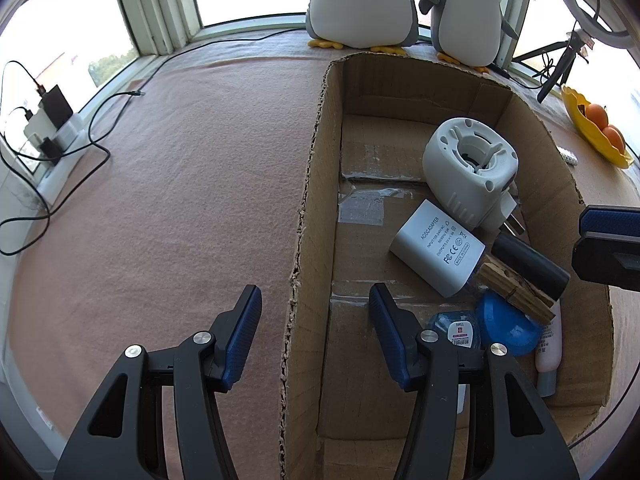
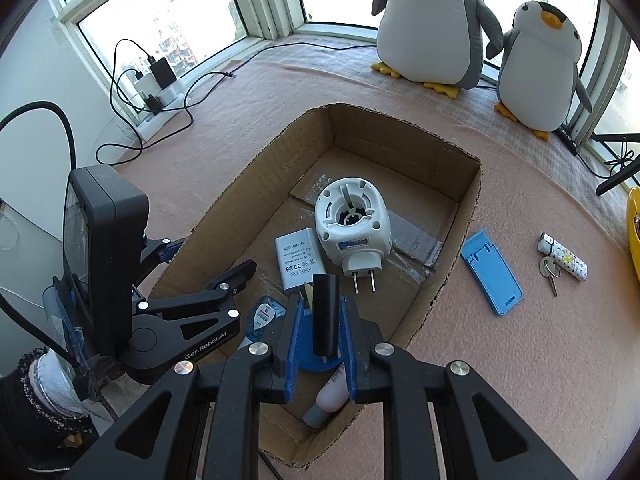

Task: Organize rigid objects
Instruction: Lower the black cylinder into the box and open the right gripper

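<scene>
Near field, right wrist view: my right gripper (image 2: pixel 322 300) is released. Its blue pads stand either side of a black tube (image 2: pixel 325 312), with a slim gap on the left; contact on the right I cannot tell. The tube lies in the box (image 1: pixel 316 168) across a clothespin (image 1: pixel 516 288) and a blue disc (image 1: pixel 506 328).

My left gripper (image 1: pixel 314 292) is also unclenched. It straddles the box's near-left wall, one pad outside and one inside, neither pressing the cardboard. Its body reads "GenRobot.AI". A dark lace-edged sleeve (image 2: pixel 36 392) is cut off at the lower left.

Box contents, near to far:
- a pink bottle (image 2: pixel 330 394) with a grey cap, its print too small to read and its middle hidden by the pads;
- a clear blue case (image 1: pixel 456 328) with a red-and-white label, illegible;
- an adapter (image 2: pixel 298 258) marked "AC/DC ADAPTER", "FC", "CE", "MADE IN CHINA";
- a white plug-in unit (image 2: pixel 352 224) with two prongs, lying tilted, its blue label unreadable.

Outside, on the pink cloth right of the box: a blue stand (image 2: pixel 492 272), then a lighter (image 2: pixel 564 256) with a key (image 2: pixel 550 270) beside it. A yellow dish (image 1: pixel 592 128) holding oranges is partly cropped.

Far field: two penguins (image 2: pixel 432 20) at the window and a power strip (image 2: pixel 156 80) with chargers.
</scene>
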